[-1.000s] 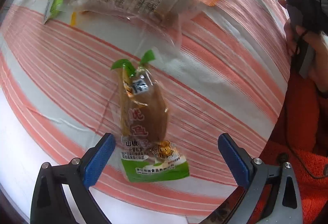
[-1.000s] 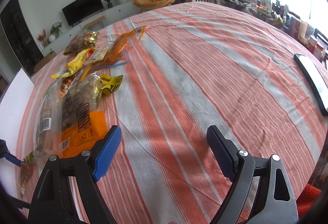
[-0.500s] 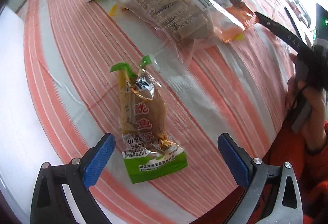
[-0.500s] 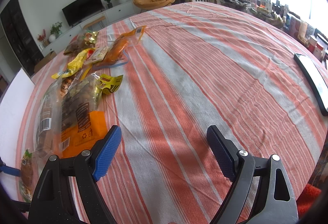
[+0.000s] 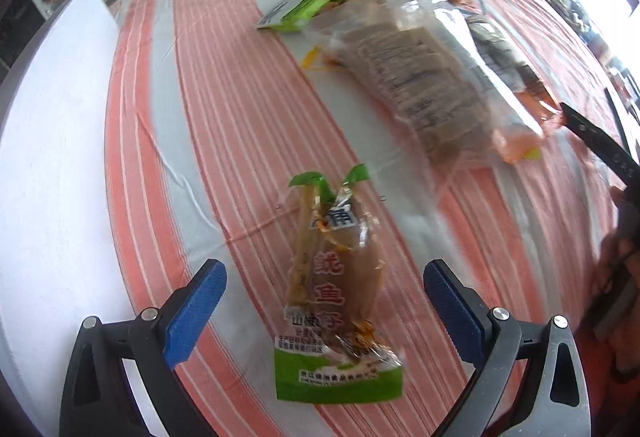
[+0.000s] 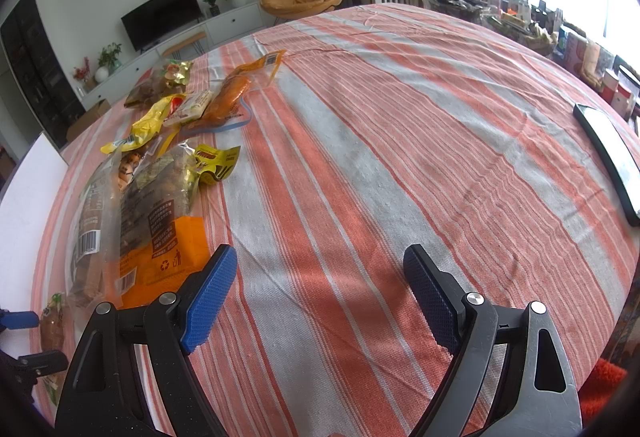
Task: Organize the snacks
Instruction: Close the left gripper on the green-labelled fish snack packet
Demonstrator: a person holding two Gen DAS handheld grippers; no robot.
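Striped tablecloth (image 5: 224,109) blurs; green-ended packet (image 5: 336,301) sits between left jaws, both pairs apart.

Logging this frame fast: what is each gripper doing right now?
Left gripper: open, empty, jaws on either side of the green-edged snack packet lying on the striped tablecloth.
Right gripper: open, empty, over bare tablecloth.
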